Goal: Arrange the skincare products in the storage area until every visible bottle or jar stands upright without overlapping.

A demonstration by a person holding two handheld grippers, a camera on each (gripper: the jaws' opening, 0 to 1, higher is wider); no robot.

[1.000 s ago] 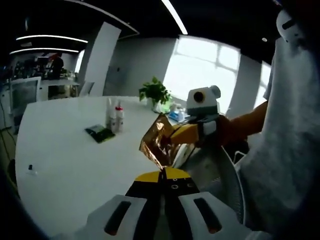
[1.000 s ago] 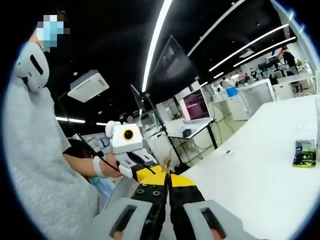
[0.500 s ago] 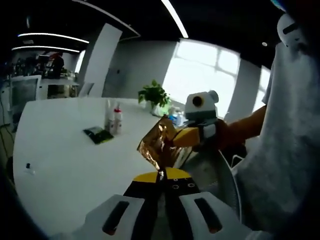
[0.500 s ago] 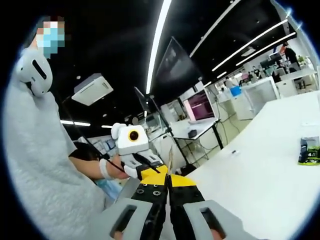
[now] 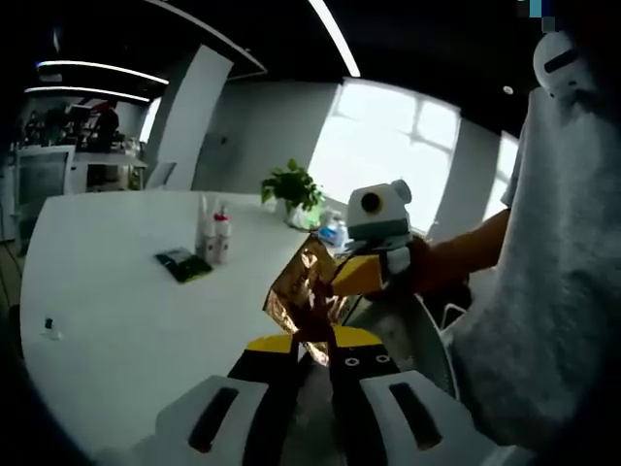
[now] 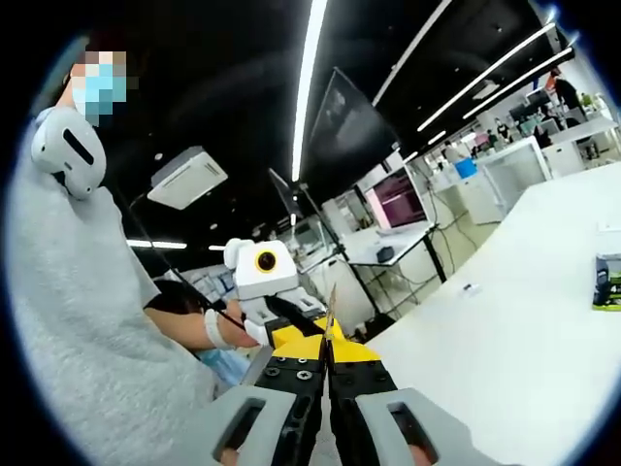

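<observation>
White tabletop (image 5: 116,291) runs through an open office with ceiling light strips and a bright window. Both claws are raised above its near edge, pinching one crinkled gold foil pouch (image 5: 296,291) between them. The left claw (image 5: 312,342) has its jaws a little apart with the pouch's lower corner caught between the tips; the right claw (image 6: 328,342) is closed tight on the pouch's thin edge, seen end-on as a sliver.

My read is that the pouch is being pulled open or flattened. To do it well, keep both grips on the foil's margin and draw apart evenly, so the foil neither tears unevenly nor slips from the looser left grip.

Farther out on the tabletop, the left gripper view shows two small white bottles (image 5: 212,236) standing upright, touching or nearly so, with a dark green packet (image 5: 182,264) lying flat just beside them, and a potted plant (image 5: 294,189) beyond. The right gripper view catches the green packet at its right edge and shows desks and monitors.
</observation>
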